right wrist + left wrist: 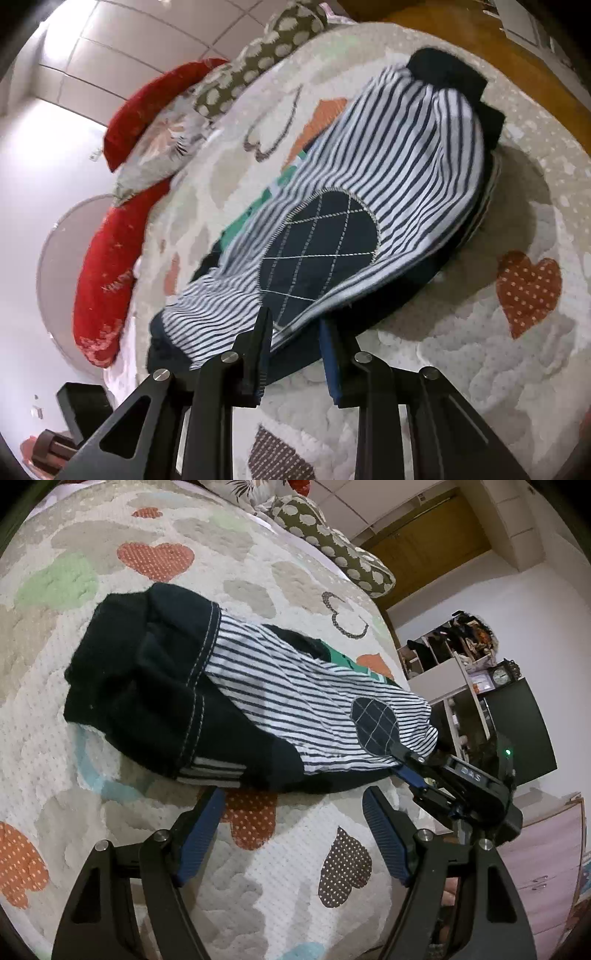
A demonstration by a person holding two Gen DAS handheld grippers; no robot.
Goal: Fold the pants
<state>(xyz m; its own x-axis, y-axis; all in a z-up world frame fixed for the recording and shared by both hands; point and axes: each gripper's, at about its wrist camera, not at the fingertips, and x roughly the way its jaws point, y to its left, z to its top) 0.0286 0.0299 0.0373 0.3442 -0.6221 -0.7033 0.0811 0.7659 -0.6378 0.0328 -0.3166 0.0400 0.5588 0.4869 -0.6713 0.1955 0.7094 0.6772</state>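
Currently my right tool [295,332] clamps the pants [369,192] hem on the bed [258,572]; only the left wrist view shows my left tool [295,812] wide apart, holding nothing.

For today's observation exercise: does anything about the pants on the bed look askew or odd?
Yes. A green piece sticks out from under the striped pants on their far side, so the layers are misaligned.

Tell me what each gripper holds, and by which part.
The right gripper pinches the pants at the striped edge beside the knee patch. The left gripper is open and empty.
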